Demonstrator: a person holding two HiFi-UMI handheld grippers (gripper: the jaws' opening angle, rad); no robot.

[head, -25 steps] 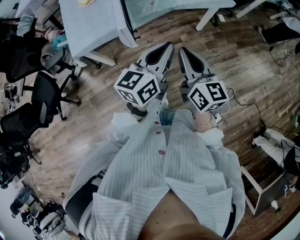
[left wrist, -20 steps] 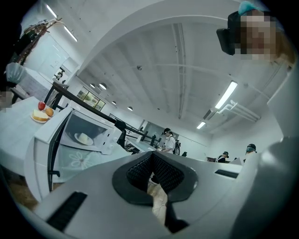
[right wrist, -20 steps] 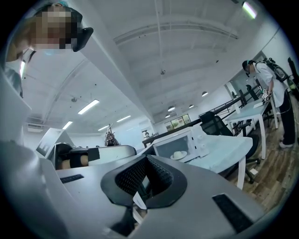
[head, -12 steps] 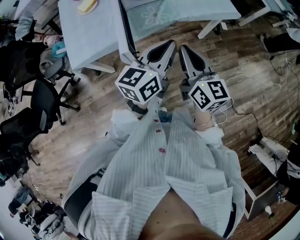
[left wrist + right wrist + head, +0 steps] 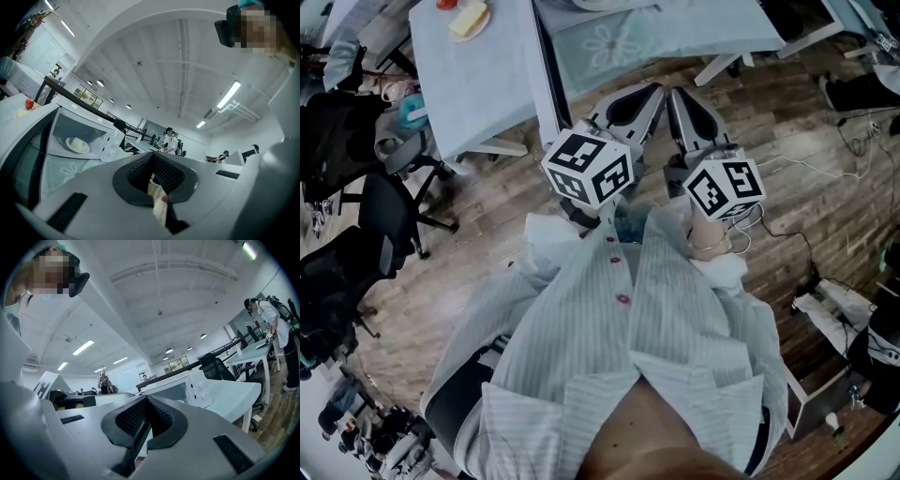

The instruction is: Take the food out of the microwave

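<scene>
You hold both tongs out level in front of your chest, side by side above the wooden floor (image 5: 787, 103). The left gripper (image 5: 649, 92) and the right gripper (image 5: 679, 96) point toward the table (image 5: 478, 84) ahead, and their tips are near its front edge without touching it. Both tools are closed and empty: in each gripper view the ribbed pads meet along a narrow seam, with nothing caught between them. The marker cube (image 5: 589, 169) on the left tool and its twin on the right sit just above your striped shirt (image 5: 628, 328) in the head view. The microwave (image 5: 105, 136) stands on the table on a floral cloth (image 5: 609, 42), ahead of the left gripper and to its left in the left gripper view. The food (image 5: 78, 144) is inside the oven, a pale rounded lump on a plate (image 5: 69, 145) seen through the glass of the door, which looks shut. Neither tool is touching the oven. The right gripper view shows the same white box from its control side, with two knobs (image 5: 202, 389) one above the other. Off to the left on the table, well apart from the oven, lies a small plate (image 5: 469, 19) with a yellow piece on it and something red beside it. Black office chairs (image 5: 356, 234) stand along the left of the head view, and other people are at desks far back in the room.
</scene>
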